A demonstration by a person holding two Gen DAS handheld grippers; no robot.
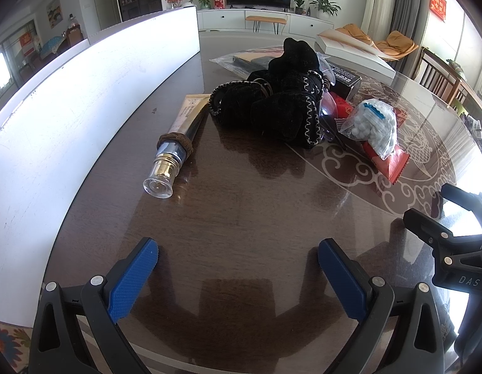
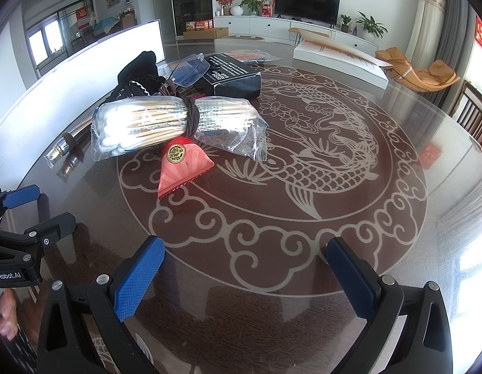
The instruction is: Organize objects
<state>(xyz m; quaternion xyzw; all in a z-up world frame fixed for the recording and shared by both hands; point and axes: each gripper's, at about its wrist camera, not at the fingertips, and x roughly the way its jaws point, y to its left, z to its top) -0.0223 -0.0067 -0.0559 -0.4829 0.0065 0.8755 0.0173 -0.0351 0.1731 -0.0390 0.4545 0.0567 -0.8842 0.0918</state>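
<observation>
Clutter is seen heaped on a dark glossy desk (image 2: 381, 249) inlaid with a pale fish motif. A black stitched pouch (image 1: 281, 106) serves as the landmark at the centre of the heap. Left of the pouch, touching its edge, a cosmetic tube (image 1: 175, 143) with a clear cap and a brown band is laid flat. Its long axis runs from the pouch toward the left gripper (image 1: 238, 277), cap end nearest. Right of the pouch, a bag of cotton swabs (image 2: 166, 124), tied at the middle with a brown band, is laid across a red packet (image 2: 185, 165). Behind the pouch, a black box (image 2: 231, 76) and a pair of glasses (image 2: 188, 68) are noted.

The left gripper is held low over bare desk, jaws spread wide, nothing between them. The right gripper (image 2: 245, 277) is likewise held with jaws parted and empty.

The tube is judged the likeliest first pick: ahead and slightly left of the left jaws, nearer that hand. Because its axis points nearly along the approach, a turn of the wrist is probably needed for a grip across the barrel.
</observation>
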